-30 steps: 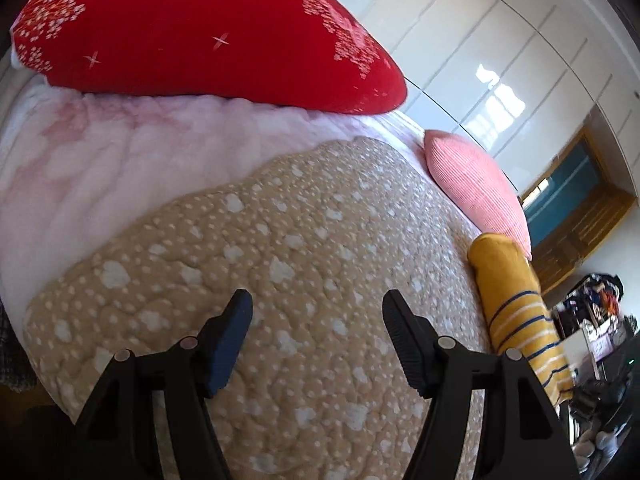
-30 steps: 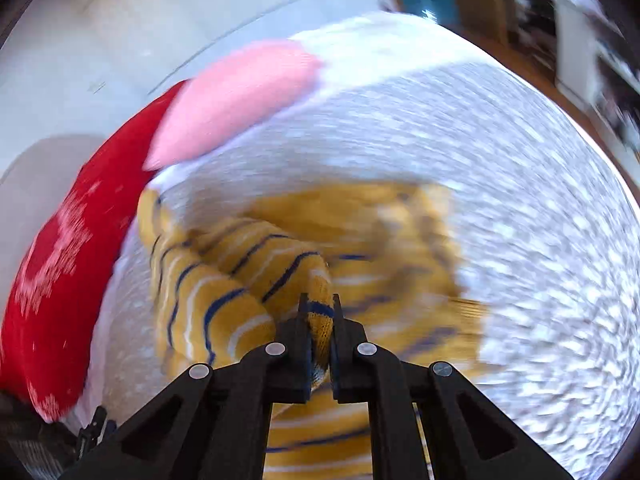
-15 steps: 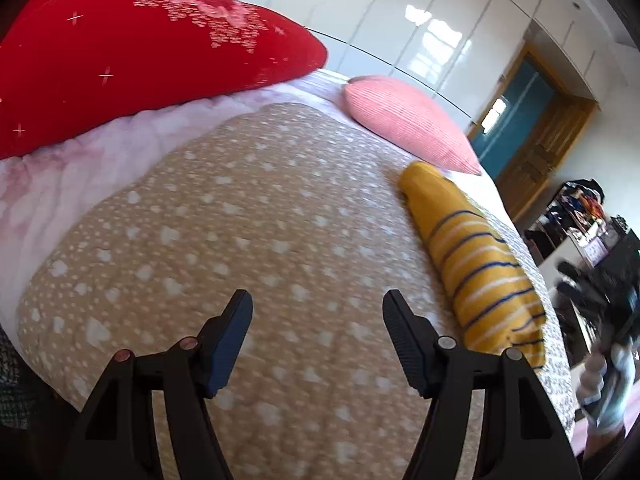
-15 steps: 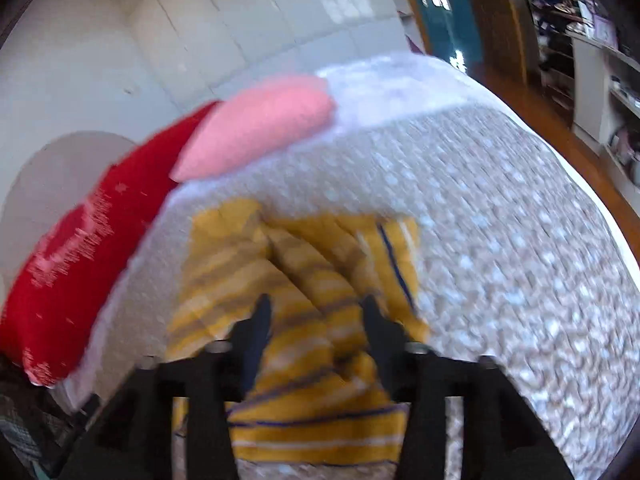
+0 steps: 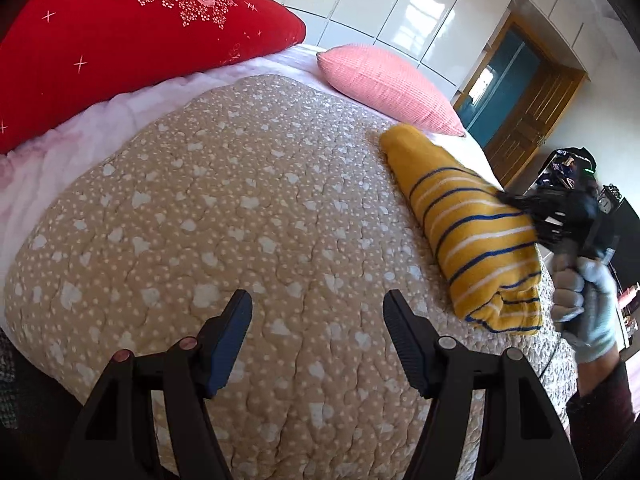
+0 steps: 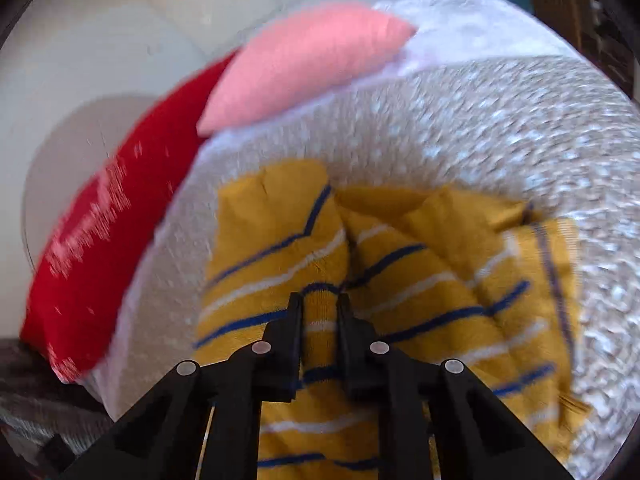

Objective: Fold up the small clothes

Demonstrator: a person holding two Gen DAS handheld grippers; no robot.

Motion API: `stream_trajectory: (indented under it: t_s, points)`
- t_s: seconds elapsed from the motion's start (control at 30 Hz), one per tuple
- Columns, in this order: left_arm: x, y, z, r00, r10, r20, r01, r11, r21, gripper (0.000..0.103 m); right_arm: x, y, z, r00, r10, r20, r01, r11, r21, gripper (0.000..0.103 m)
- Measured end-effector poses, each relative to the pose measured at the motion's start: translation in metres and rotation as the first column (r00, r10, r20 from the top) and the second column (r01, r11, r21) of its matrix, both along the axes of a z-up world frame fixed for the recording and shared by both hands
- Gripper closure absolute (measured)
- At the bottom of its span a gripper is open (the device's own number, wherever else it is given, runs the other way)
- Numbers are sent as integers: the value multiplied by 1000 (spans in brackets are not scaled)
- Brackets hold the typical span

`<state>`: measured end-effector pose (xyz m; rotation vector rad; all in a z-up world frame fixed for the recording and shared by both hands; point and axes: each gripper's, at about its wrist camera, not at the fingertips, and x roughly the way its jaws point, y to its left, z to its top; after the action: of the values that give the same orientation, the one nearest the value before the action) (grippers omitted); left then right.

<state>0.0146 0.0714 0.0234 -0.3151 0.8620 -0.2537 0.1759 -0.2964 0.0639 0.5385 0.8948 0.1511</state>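
A yellow garment with blue and white stripes lies folded on the beige quilt at the right side of the bed. In the right wrist view the garment fills the middle. My right gripper is shut on a fold of it; it also shows in the left wrist view, held by a gloved hand at the garment's right edge. My left gripper is open and empty above the bare quilt, left of the garment.
A beige spotted quilt covers the bed. A red pillow and a pink cushion lie at the head of the bed. A white wardrobe wall and a wooden door stand behind. Cluttered shelves stand at the far right.
My right gripper opened about half a second ago and has now shut on a fold of the garment again. My left gripper stayed open while its view swung right.
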Motion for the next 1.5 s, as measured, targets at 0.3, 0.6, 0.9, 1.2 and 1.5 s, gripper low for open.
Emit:
stream_trajectory:
  t_s: [0.3, 0.6, 0.9, 1.2, 1.5]
  points:
    - [2, -38, 1, 995, -84, -55, 86, 996, 21, 36, -58, -78, -14, 969, -209, -130, 194, 974, -116, 98]
    - [1, -72, 9, 991, -123, -57, 127, 989, 72, 36, -115, -99, 7, 982, -179, 65, 168, 975, 143, 46]
    - [-11, -94, 22, 984, -166, -57, 171, 980, 103, 36, -101, -47, -19, 1000, 18, 6, -19, 986, 168, 94]
    - [1, -99, 5, 977, -171, -130, 181, 981, 75, 36, -142, -72, -59, 996, -71, -50, 81, 970, 228, 95]
    - [59, -173, 14, 964, -253, -79, 263, 950, 167, 36, -141, -63, -68, 997, -79, -10, 79, 964, 255, 96]
